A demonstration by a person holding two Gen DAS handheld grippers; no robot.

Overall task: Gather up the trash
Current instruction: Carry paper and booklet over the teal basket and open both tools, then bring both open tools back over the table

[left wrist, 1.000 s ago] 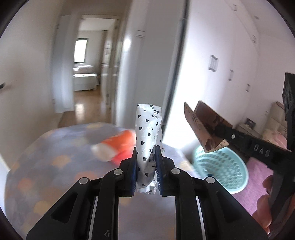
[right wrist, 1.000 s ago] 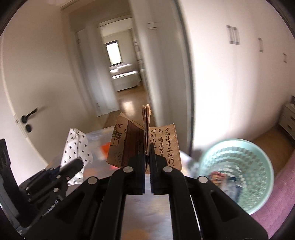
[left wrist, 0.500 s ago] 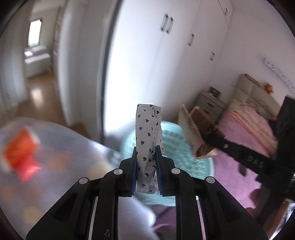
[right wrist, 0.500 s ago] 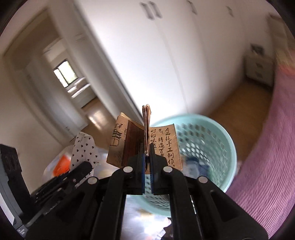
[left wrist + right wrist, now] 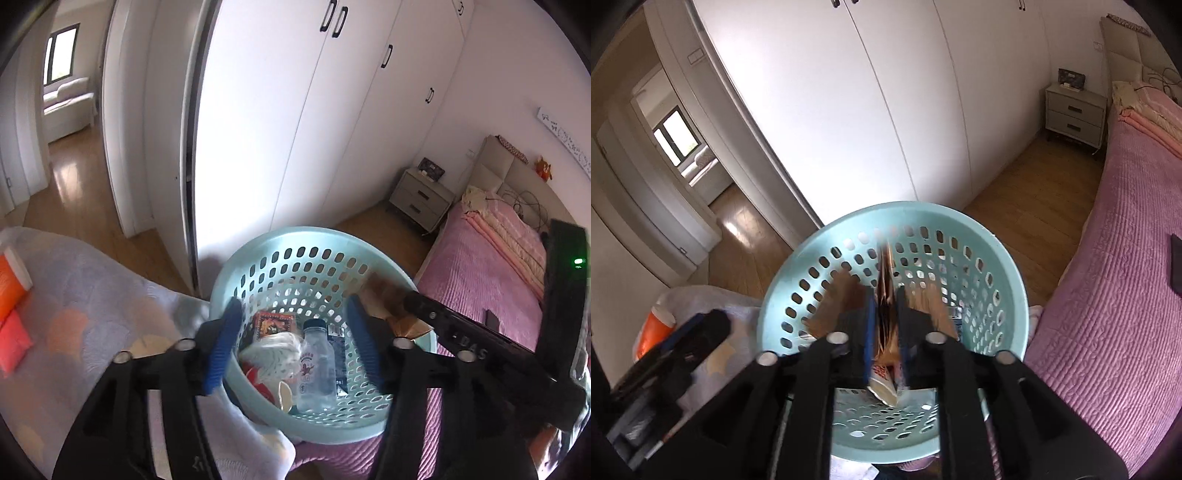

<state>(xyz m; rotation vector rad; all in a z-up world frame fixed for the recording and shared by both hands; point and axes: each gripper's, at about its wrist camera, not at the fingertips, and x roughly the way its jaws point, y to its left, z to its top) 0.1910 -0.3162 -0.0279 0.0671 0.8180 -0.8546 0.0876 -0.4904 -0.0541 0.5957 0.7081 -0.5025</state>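
Bedroom, white wardrobe behind | left tongs (image 5: 295, 343) spread, empty, above perforated pale-green plastic basket (image 5: 266, 243) | right tongs (image 5: 885, 325) just opening, light brown paper packet (image 5: 886, 273) slipping free between them, floppy; pinch its folded edge

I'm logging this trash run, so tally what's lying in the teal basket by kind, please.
Plastic bottle: 1
Red printed packet: 1
White crumpled wrapper: 1
Dark blue packet: 1
Total: 4 clearly visible; scraps underneath are too buried to count.
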